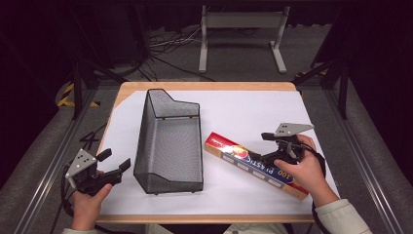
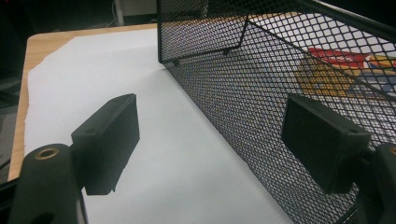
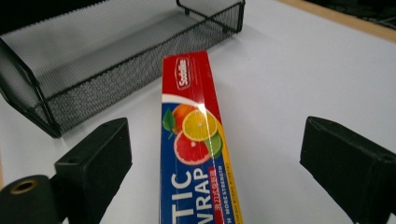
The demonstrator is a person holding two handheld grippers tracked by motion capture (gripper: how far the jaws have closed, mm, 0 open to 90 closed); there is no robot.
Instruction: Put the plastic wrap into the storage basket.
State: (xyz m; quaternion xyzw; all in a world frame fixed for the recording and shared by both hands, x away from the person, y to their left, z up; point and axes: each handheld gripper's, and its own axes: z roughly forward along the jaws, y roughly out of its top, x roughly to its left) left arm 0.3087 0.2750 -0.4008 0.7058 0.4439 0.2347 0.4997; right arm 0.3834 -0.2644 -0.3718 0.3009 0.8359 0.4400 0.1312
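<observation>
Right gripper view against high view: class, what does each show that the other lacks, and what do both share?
The right gripper view alone makes the citrus picture and red brand label on the plastic wrap box readable. The high view alone takes in the left gripper, both hands and the floor beyond the table. Both show the box, the mesh basket and the white sheet.

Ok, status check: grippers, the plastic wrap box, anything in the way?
Right gripper open, jaws astride plastic wrap box, no grip. Left gripper open, empty, beside mesh basket. Box flat on table, nothing in the way.
</observation>
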